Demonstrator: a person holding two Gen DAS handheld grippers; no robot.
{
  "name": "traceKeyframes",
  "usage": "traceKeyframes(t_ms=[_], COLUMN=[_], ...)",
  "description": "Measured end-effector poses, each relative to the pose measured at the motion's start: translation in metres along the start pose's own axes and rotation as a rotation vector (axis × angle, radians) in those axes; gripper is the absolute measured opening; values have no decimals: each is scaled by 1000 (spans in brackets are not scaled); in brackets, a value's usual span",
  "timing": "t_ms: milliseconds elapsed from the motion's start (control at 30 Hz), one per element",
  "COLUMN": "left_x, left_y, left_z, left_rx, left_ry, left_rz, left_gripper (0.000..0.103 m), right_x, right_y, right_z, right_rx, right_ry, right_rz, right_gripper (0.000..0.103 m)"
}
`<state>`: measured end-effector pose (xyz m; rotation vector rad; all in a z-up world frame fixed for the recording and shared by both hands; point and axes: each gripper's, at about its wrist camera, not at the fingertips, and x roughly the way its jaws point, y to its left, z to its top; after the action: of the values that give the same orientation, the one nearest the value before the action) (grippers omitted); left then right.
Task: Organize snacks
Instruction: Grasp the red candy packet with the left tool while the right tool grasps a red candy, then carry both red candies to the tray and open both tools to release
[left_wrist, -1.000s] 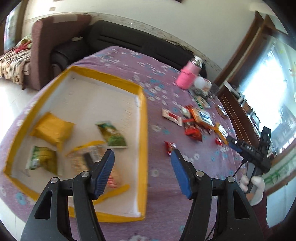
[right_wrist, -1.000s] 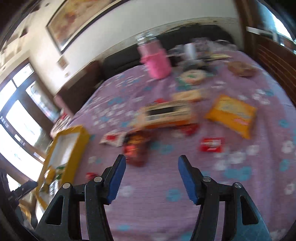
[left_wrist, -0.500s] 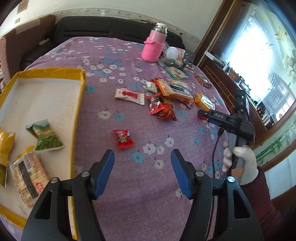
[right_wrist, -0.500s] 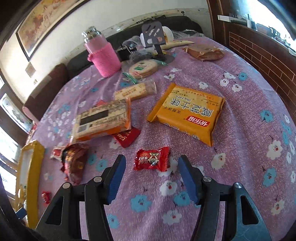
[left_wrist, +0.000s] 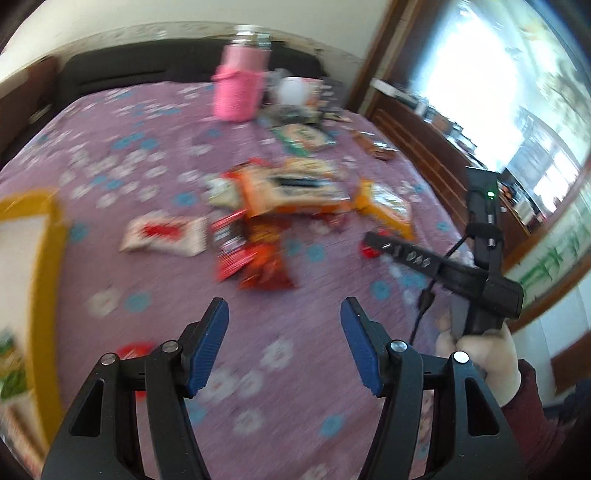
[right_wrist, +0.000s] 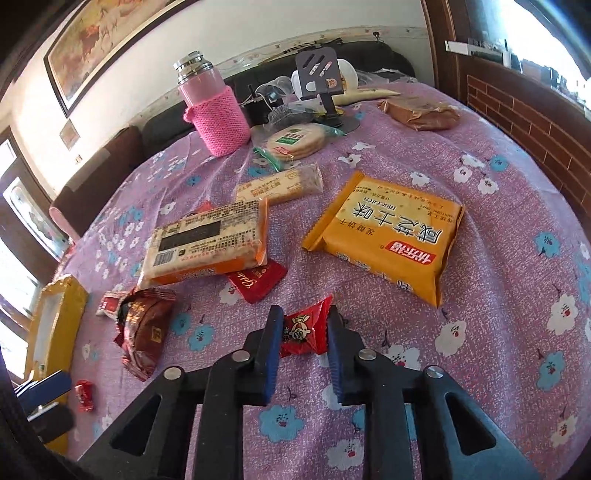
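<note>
Right gripper (right_wrist: 302, 334) has closed onto the red candy (right_wrist: 304, 326) on the near counter (right_wrist: 480, 332), left gripper (left_wrist: 284, 345) empty, apart; pick step, next lift toward the yellow-rimmed tray (right_wrist: 55, 317) far left.

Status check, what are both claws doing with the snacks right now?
Right claw shut on small red candy packet. Left claw open, empty, above the tablecloth. Nothing blocking.
</note>
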<state>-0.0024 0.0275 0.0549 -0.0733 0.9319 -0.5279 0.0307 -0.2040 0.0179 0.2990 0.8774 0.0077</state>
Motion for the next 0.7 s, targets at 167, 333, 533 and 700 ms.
traceKeyframes(t_ms=[167,333,533,700], left_x=[41,73,89,63], left_y=[-14,-10,-5,6], left_z=[28,37,31,29], left_rx=[56,130,169,87], left_ry=[20,54,72,22], left_rz=[35,176,204,154], left_gripper=[58,57,32,29], right_x=[-1,-2,-2,-3], right_y=[-7,-10,-11,-11], right_z=[-1,-1,0,-1], right_rx=[32,46,56,58], right_ry=[14,22,29,21], right_rz=[45,66,88,106], right_gripper=[23,22,22,22])
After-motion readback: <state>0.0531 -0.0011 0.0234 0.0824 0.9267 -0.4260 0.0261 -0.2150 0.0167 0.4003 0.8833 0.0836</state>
